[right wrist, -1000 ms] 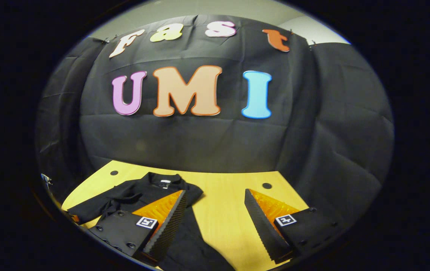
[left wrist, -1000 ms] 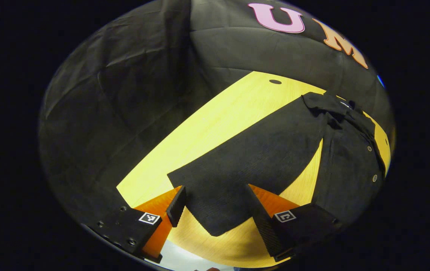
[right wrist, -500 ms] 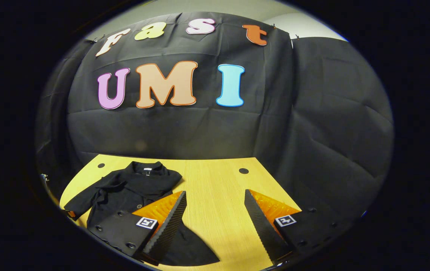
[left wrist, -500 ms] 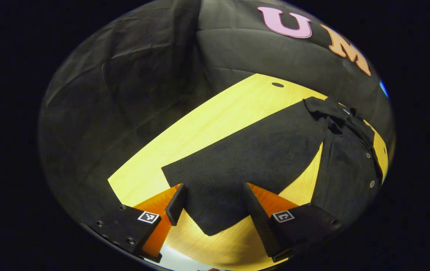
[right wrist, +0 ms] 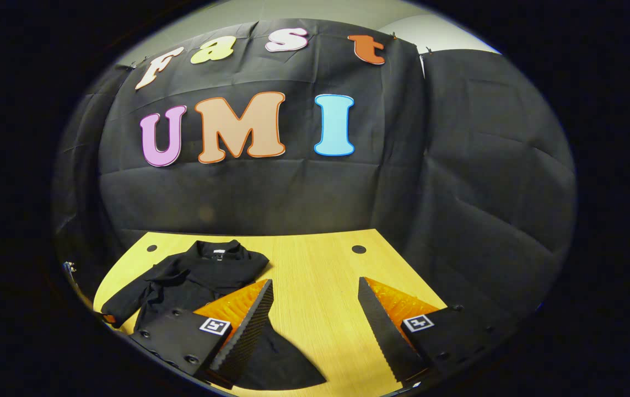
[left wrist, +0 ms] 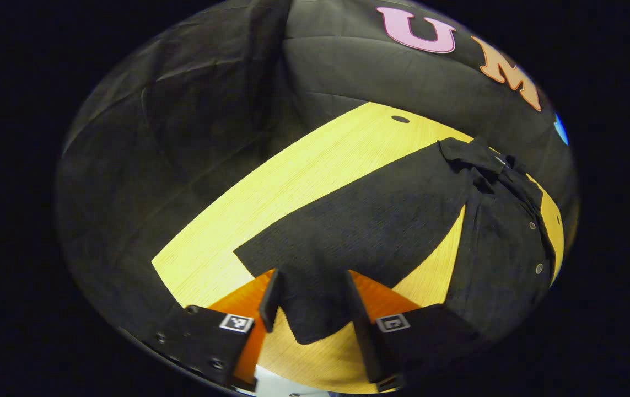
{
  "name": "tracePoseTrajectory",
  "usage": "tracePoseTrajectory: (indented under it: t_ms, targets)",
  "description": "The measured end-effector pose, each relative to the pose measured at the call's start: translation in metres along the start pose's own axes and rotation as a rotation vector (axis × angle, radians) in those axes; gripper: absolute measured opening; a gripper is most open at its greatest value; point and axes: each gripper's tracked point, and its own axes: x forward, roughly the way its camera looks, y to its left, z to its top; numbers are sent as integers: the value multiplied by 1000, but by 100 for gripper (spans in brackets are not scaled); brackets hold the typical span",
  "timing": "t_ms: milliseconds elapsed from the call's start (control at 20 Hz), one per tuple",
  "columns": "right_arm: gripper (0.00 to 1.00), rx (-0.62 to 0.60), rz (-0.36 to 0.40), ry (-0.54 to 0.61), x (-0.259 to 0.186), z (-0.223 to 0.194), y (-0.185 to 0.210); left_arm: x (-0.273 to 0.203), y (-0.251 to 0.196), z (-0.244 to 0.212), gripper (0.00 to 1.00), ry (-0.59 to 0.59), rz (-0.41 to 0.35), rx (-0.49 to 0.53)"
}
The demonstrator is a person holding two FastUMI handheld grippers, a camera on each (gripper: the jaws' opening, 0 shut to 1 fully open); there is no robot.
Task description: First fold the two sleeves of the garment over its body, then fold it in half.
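Observation:
A black buttoned garment (left wrist: 505, 242) lies flat on the yellow wooden table (left wrist: 292, 176), collar toward the booth wall. One long sleeve (left wrist: 370, 226) stretches out from it toward my left gripper (left wrist: 312, 306). That gripper is open, its fingers set on either side of the cuff (left wrist: 315, 322) with a gap to the cloth on each side. In the right gripper view the garment (right wrist: 193, 275) lies at the left, and a flap of its cloth (right wrist: 281, 369) shows beside the left finger. My right gripper (right wrist: 315, 325) hovers open over bare table (right wrist: 320, 275).
Black cloth walls close in the table at the back and sides. Small round holes (left wrist: 400, 119) (right wrist: 359, 249) (right wrist: 151, 248) sit near the table's far edge. Bare wood stretches to the right of the garment in the right gripper view.
The left gripper's fingers have drawn closer together around the sleeve cuff. The right gripper has shifted to the right, away from the garment, and stayed open.

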Motion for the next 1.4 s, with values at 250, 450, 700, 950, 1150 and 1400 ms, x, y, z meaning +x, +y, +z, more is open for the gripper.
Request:
tracePoseTrajectory:
  t_ms: [250,450,700,950,1150,1400]
  targets:
    - [97,48,-36,-12,-5,3,-22,1,-6,2,4,16,9,30]
    - [94,37,-62,12,-7,-10,-35,-3,-4,5,0,12,-10,17]
    - [97,46,-65,31,-7,-18,-42,-13,-11,18,0,9,-63,-46]
    - [97,72,-66,40,-2,-26,-49,-29,-33,87,0,-113,-113,-51]
    - [98,113,-67,45,3,-33,-51,-49,-75,151,0,-234,-186,-29]
    - [94,159,-79,55,3,-43,-66,-77,-153,221,0,-380,-316,-7]
